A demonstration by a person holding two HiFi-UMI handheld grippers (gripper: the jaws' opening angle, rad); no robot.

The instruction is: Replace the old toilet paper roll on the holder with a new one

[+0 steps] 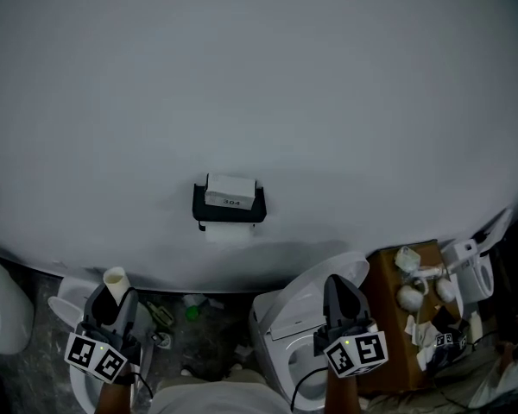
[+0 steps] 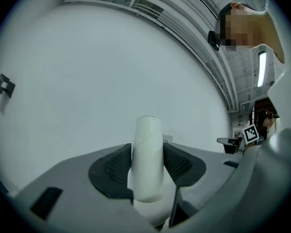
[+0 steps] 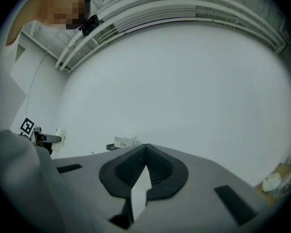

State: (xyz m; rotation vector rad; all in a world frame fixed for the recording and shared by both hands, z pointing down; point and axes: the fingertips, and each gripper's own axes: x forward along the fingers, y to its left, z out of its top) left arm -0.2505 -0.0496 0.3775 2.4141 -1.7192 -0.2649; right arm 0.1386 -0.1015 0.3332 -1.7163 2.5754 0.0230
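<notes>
The left hand-held gripper [image 2: 148, 165] was clamped on a bare, pale tube [image 2: 146, 154], which stood upright between its pads with no paper left on it. I took that for the old roll's core, so the old one looked to be already off. The right hand-held gripper [image 3: 145, 154] had its jaws pressed together with nothing between them.

The black holder [image 1: 229, 205] was on the wall, ahead of both hand-held grippers and well apart from them, roughly midway between the two. A white block sat on top of it and a white strip showed under it. Whether a roll sat in it I could not tell.

Out beyond the right hand-held gripper, on the far side from the left one, a brown worktop [image 1: 387, 335] carried some white rounded bundles [image 1: 410, 297], perhaps fresh rolls, though they were too small to be sure. As I judged it, fetching the new roll and seating it on the holder were not yet done, nor was the tube put aside.
</notes>
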